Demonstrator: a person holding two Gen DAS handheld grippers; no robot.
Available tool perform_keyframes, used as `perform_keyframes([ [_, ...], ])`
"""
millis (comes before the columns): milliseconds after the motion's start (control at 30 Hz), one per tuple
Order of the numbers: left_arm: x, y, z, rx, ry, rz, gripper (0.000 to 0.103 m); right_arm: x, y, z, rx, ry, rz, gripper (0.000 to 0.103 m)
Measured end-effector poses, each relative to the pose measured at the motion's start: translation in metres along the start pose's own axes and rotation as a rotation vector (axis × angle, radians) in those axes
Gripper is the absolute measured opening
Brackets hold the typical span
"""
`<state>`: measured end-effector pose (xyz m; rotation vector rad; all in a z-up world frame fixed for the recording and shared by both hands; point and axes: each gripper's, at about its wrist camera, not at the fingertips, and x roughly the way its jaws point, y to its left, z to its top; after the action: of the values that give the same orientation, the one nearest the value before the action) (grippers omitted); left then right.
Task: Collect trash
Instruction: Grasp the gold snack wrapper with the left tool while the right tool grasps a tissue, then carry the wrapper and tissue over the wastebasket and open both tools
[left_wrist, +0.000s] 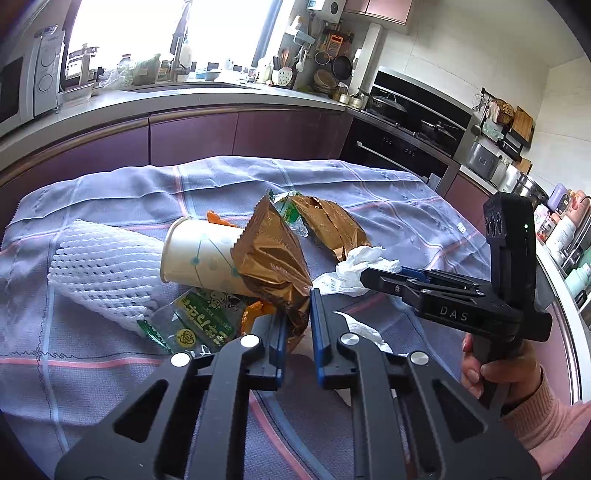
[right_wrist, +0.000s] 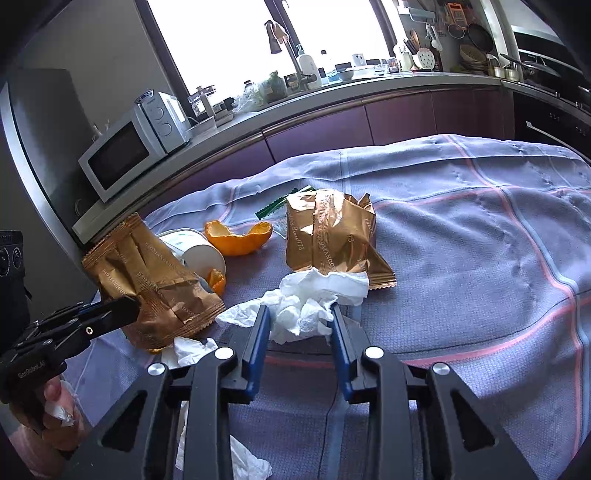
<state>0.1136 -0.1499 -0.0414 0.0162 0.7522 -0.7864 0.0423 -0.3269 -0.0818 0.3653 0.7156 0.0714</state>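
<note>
My left gripper (left_wrist: 298, 317) is shut on the lower corner of a crumpled gold foil wrapper (left_wrist: 273, 258), which leans on a tipped paper cup (left_wrist: 199, 254). The right wrist view shows that gripper (right_wrist: 136, 308) from the side, biting the same wrapper (right_wrist: 155, 280). My right gripper (right_wrist: 300, 312) has its blue pads pressed on both sides of a crumpled white tissue (right_wrist: 306, 299). A second gold wrapper (right_wrist: 328, 232) lies just behind the tissue. Orange peel (right_wrist: 240, 238), a white foam fruit net (left_wrist: 99, 269) and a green printed wrapper (left_wrist: 195, 321) lie around the cup.
The trash sits on a table under a blue checked cloth (left_wrist: 388, 206). More tissue (right_wrist: 192, 349) lies near the front. A kitchen counter with a microwave (right_wrist: 118, 155) runs behind, and a stove (left_wrist: 417, 110) stands at the right. A hand (left_wrist: 509, 373) holds the right gripper's handle.
</note>
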Motion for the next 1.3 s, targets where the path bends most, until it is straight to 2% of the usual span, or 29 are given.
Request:
perform_keyframes([
  [67, -0.005, 0.000, 0.000, -0.002, -0.013, -0.008, 0.011, -0.004, -0.001, 0.000, 0.006, -0.006, 0.013, 0.020],
  [200, -0.023, 0.002, 0.000, -0.004, -0.042, -0.013, 0.011, -0.014, 0.000, 0.002, 0.008, -0.025, 0.036, 0.014],
  [633, -0.094, 0.023, -0.004, -0.030, -0.152, 0.007, 0.011, -0.052, 0.036, 0.016, -0.052, -0.113, 0.141, 0.011],
  [867, -0.137, 0.051, -0.017, -0.081, -0.199, 0.080, 0.011, -0.052, 0.071, 0.020, -0.111, -0.115, 0.227, 0.011],
  [1300, -0.223, 0.118, -0.056, -0.197, -0.268, 0.255, 0.011, -0.005, 0.172, 0.017, -0.258, -0.023, 0.413, 0.011],
])
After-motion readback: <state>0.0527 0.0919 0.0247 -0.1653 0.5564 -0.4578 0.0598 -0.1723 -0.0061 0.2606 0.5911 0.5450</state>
